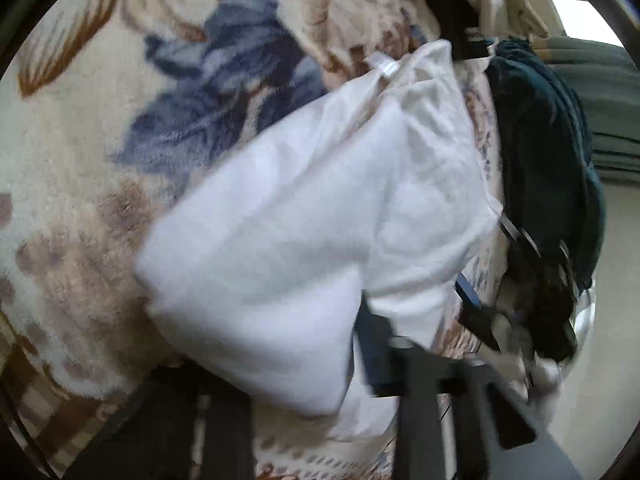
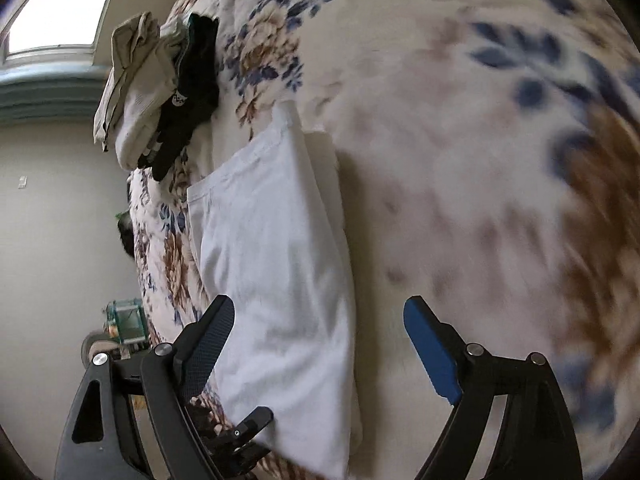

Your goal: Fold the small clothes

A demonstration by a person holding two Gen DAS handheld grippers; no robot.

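A folded white garment (image 1: 304,216) lies on the floral blanket (image 1: 80,152). In the left wrist view it covers most of my left gripper (image 1: 320,412); the dark fingers (image 1: 416,400) show blurred at the bottom, with the cloth's lower edge draped over them. In the right wrist view the same white garment (image 2: 276,264) lies lengthwise as a long narrow fold. My right gripper (image 2: 320,320) is open, its black finger (image 2: 208,340) at the garment's left edge and its blue finger (image 2: 432,352) over bare blanket (image 2: 460,160) to the right. The other gripper's tip (image 2: 252,424) touches the garment's near end.
A pile of dark and beige clothes (image 2: 160,92) sits at the blanket's far edge; it also shows as dark teal and black cloth in the left wrist view (image 1: 544,168). The bed's edge (image 2: 140,240) drops to the floor at the left. A window (image 2: 60,8) is behind.
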